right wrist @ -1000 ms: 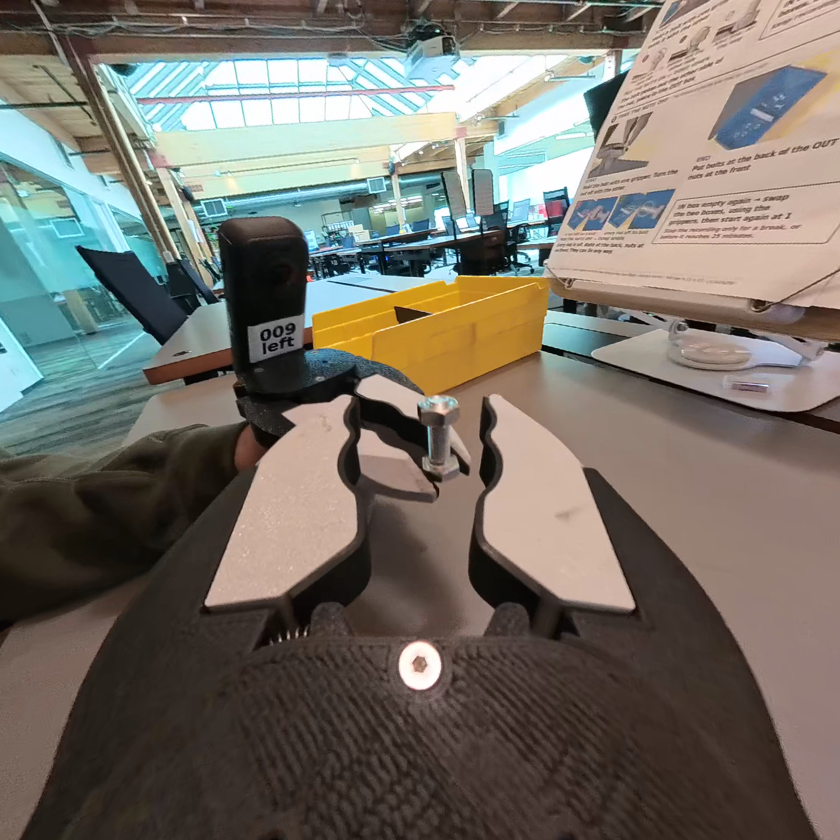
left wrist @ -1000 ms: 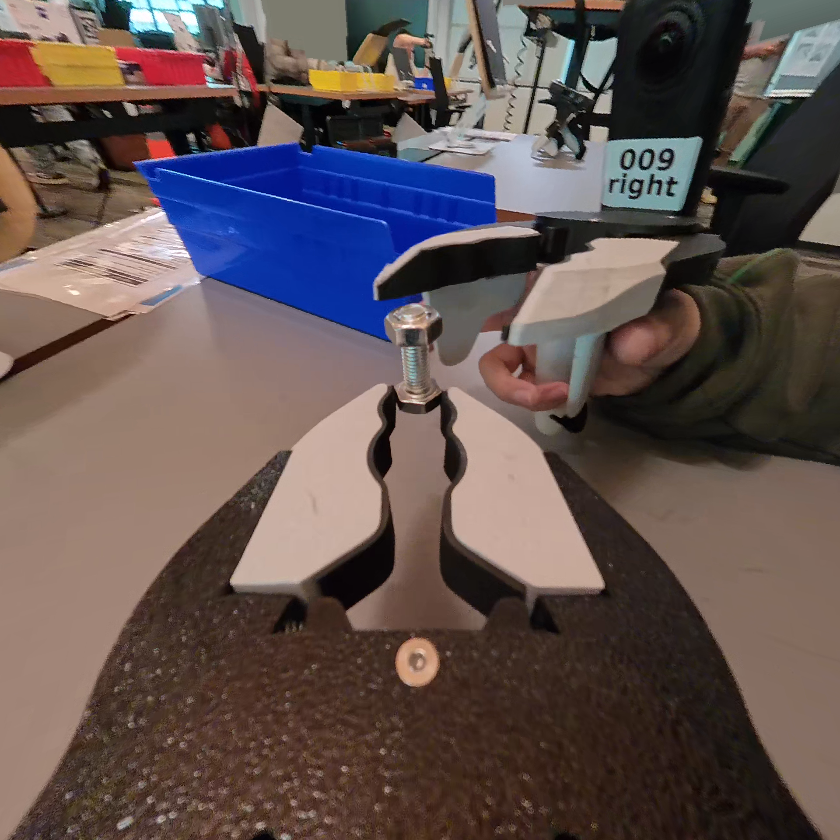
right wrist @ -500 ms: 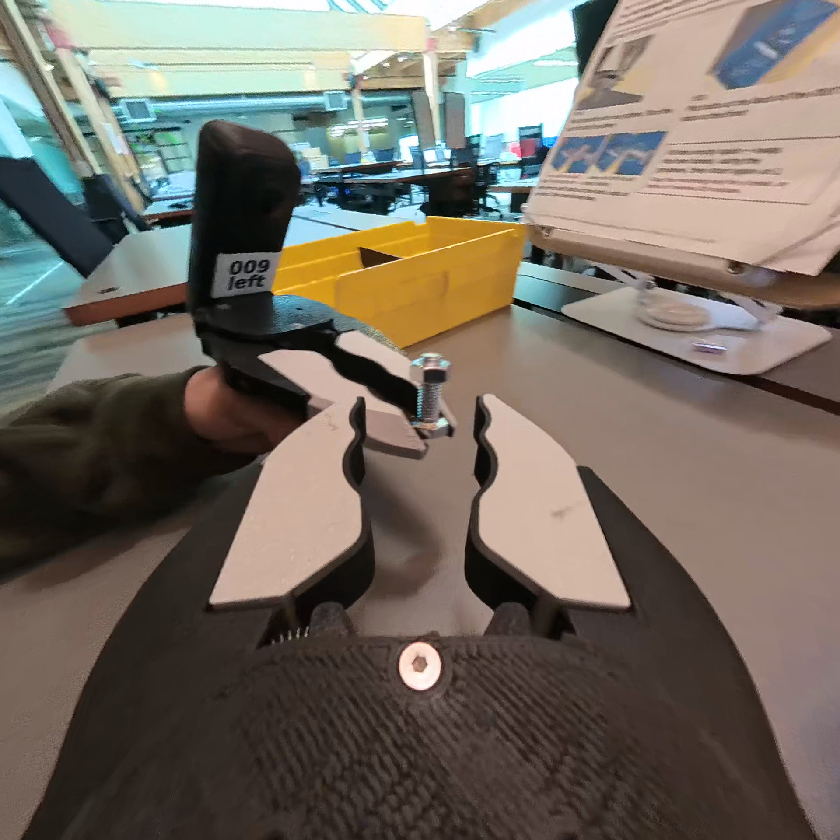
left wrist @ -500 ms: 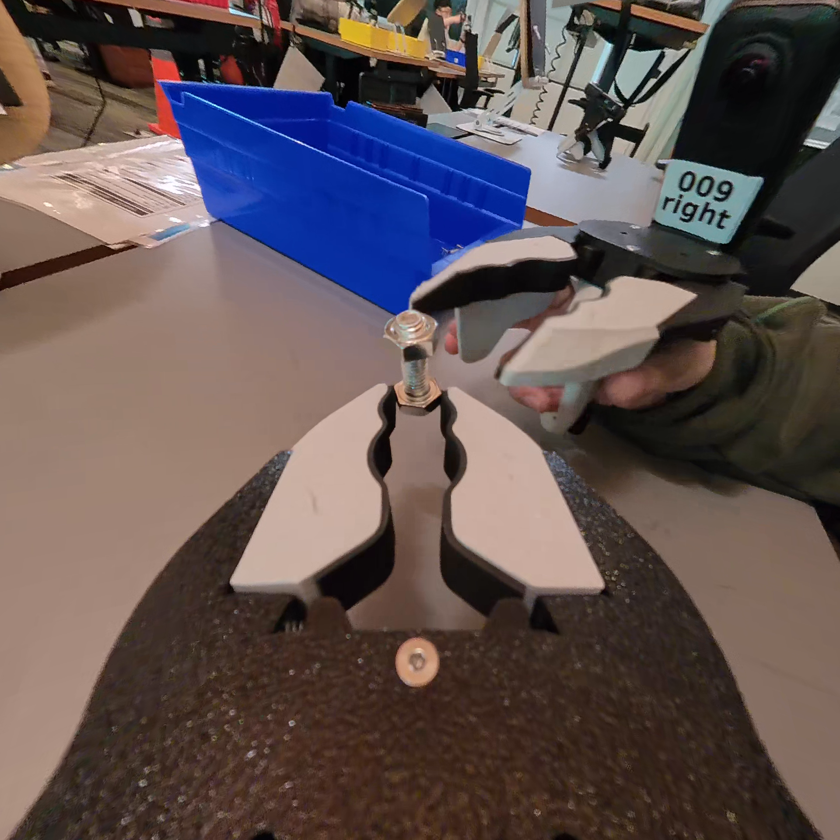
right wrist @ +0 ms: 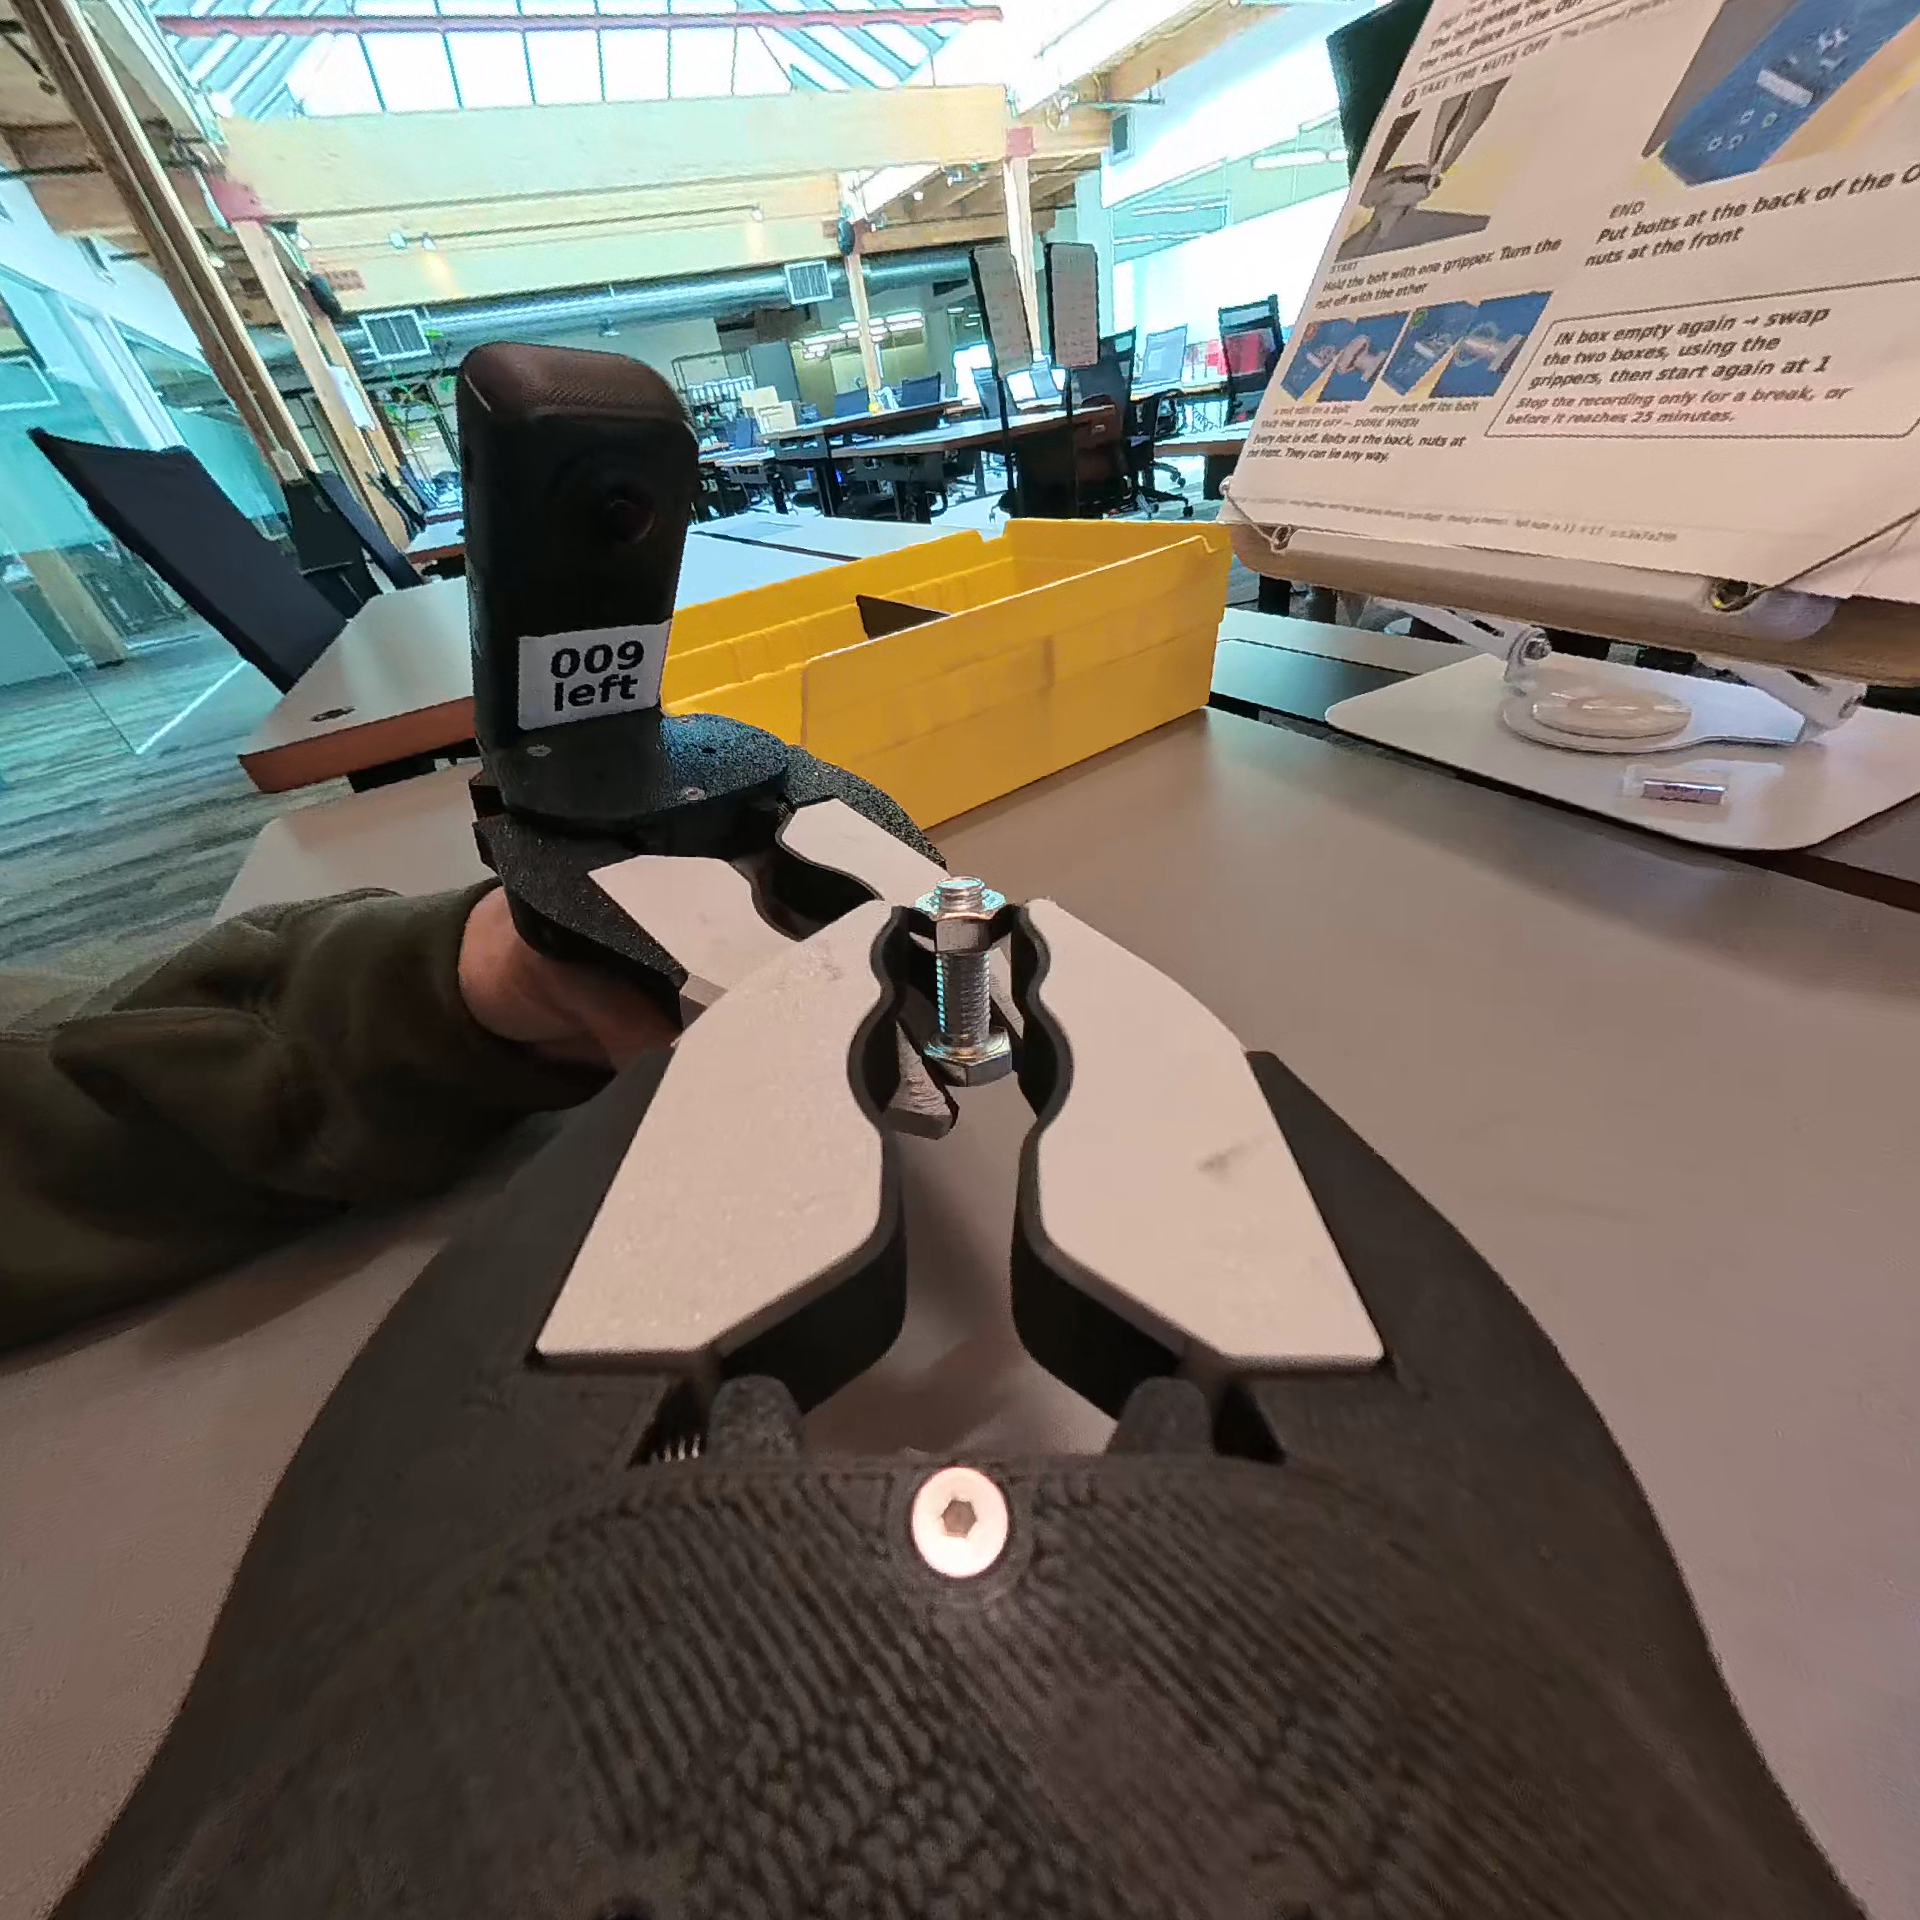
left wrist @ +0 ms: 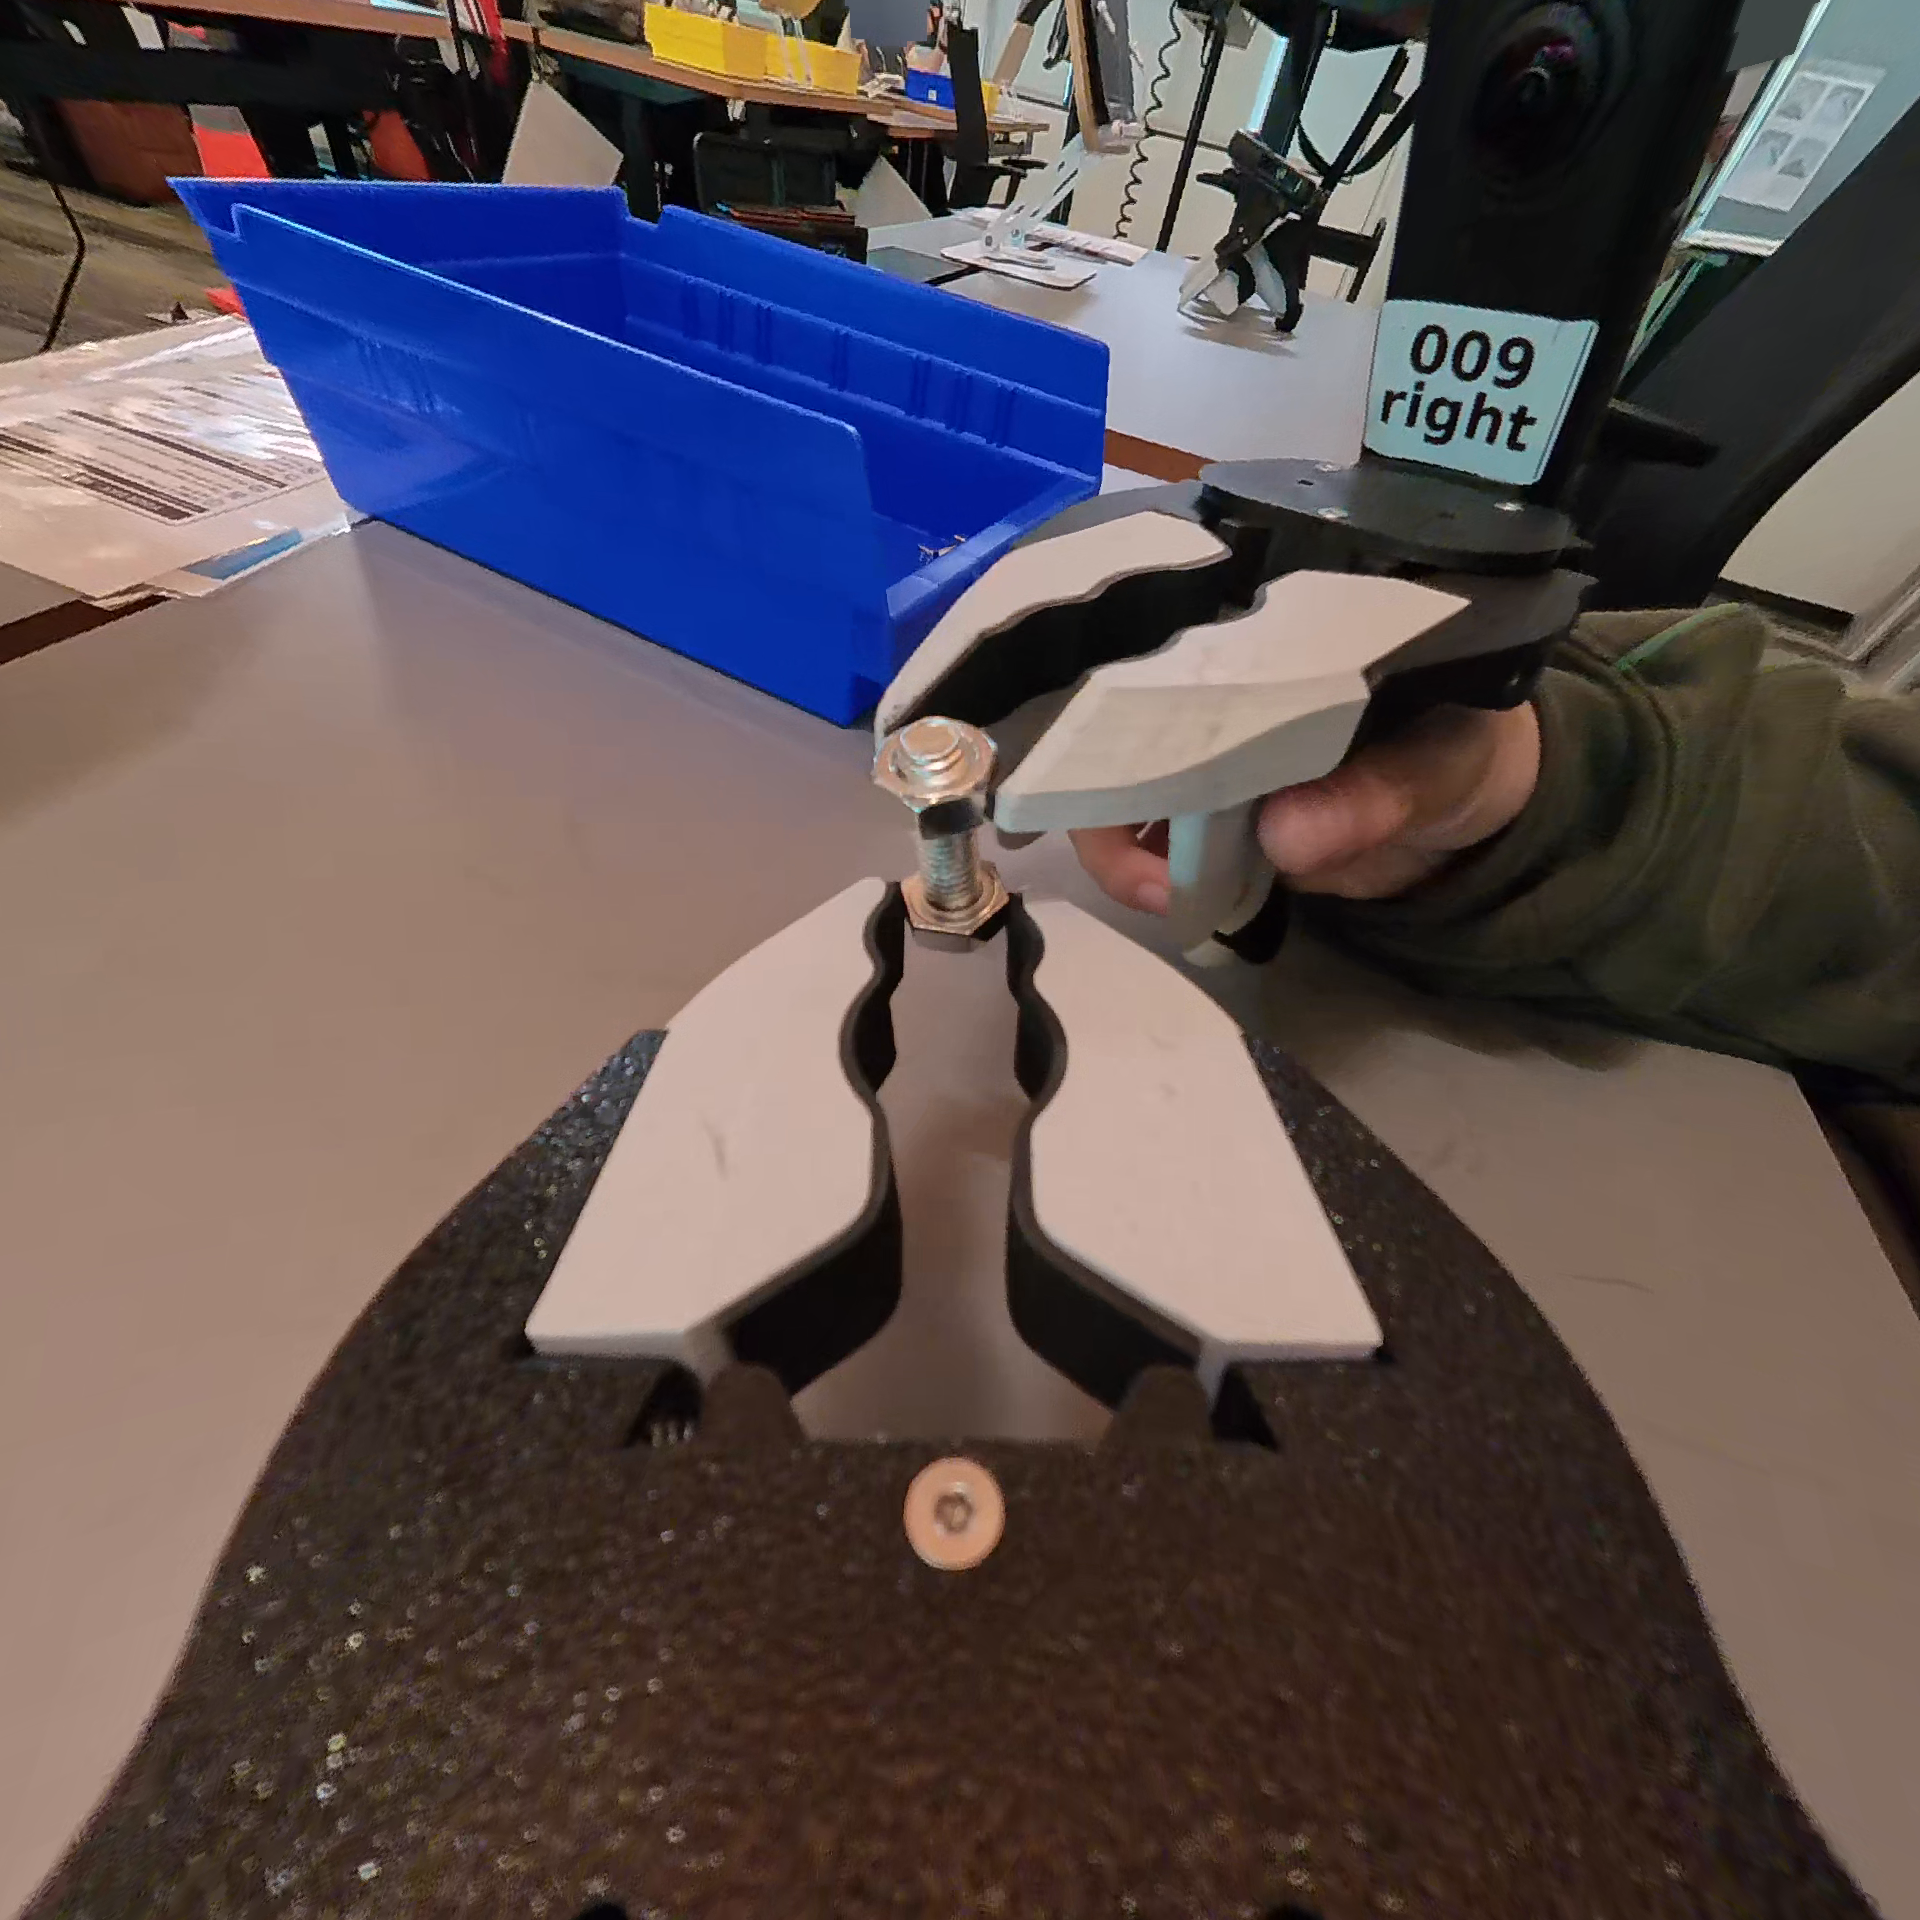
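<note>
A silver bolt (left wrist: 943, 864) stands upright above the grey table (left wrist: 364, 831). My left gripper (left wrist: 951, 920) is shut on its hex head at the bottom. A nut (left wrist: 935, 779) sits at the top of the thread. My right gripper (right wrist: 961, 914) is shut on that nut (right wrist: 961, 906), with the bolt's thread (right wrist: 961, 987) showing between its fingers. In the left wrist view the right gripper's fingers (left wrist: 1174, 717) come in from the right, held by a hand in a green sleeve. In the right wrist view the left gripper's finger (right wrist: 717, 904) comes in from the left.
A blue bin (left wrist: 644, 436) stands behind the bolt, with printed papers (left wrist: 135, 447) to its left. A yellow bin (right wrist: 987, 665) stands at the back of the table. A printed sheet on a white stand (right wrist: 1662, 769) is at the right, with a small metal piece (right wrist: 1673, 792) on its base. The tips of both grippers are at nearly the same place.
My right gripper was open beside the bolt. It has moved onto the top of the bolt and shut on the nut. My left gripper still holds the bolt head.
</note>
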`<state>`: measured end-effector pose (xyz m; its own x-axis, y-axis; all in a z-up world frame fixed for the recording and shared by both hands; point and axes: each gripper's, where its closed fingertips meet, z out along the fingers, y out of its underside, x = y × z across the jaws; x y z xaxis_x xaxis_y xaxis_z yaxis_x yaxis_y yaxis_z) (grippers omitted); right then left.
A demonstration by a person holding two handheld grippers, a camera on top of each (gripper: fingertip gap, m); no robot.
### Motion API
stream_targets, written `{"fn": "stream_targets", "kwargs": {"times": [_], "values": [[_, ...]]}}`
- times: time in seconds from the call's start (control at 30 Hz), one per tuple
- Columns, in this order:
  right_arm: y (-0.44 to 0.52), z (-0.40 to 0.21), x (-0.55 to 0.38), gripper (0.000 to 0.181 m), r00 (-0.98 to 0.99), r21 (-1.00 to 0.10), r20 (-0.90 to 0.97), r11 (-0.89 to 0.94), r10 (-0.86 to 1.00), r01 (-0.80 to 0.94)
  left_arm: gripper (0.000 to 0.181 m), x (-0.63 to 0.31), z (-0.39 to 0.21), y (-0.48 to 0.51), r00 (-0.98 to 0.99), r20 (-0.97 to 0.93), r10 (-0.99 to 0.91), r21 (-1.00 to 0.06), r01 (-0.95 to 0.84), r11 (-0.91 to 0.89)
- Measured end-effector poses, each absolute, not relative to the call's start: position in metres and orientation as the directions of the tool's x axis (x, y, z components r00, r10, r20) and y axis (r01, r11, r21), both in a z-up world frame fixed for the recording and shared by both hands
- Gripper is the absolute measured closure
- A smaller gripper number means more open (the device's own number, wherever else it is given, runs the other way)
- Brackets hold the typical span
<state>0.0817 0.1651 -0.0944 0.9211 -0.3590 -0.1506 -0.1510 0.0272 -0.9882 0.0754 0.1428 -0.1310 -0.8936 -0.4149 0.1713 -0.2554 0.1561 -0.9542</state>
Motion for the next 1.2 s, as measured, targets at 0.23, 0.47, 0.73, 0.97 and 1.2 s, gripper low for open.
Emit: {"fn": "stream_targets", "kwargs": {"times": [0.23, 0.47, 0.73, 0.97, 1.2], "values": [[0.154, -0.077, 0.087, 0.164, 0.906, -0.963, -0.258, 0.159, -0.336, -0.216, 0.153, 0.077, -0.112, 0.144, -0.896, 0.061, -0.440, -0.989, -0.113, 0.095], [0.051, -0.037, 0.143, 0.164, 0.674, -0.977, -0.081, 0.194, -0.734, 0.094, 0.149, 0.079, -0.101, 0.150, -0.887, 0.098, -0.451, -0.993, -0.118, 0.016], [-0.072, -0.091, 0.204, 0.163, 0.222, -0.849, 0.512, -0.528, -0.830, -0.019, 0.152, 0.079, -0.108, 0.145, -0.890, 0.109, -0.443, -0.989, -0.143, 0.044], [-0.067, -0.104, 0.214, 0.144, 0.212, -0.816, 0.558, -0.577, -0.802, -0.036, 0.152, 0.080, -0.105, 0.148, -0.885, 0.118, -0.450, -0.989, -0.144, 0.022], [-0.037, -0.072, 0.187, 0.132, 0.278, -0.939, 0.343, -0.319, -0.897, 0.129, 0.152, 0.073, -0.085, 0.151, -0.896, 0.106, -0.432, -0.994, -0.111, -0.014]]}}
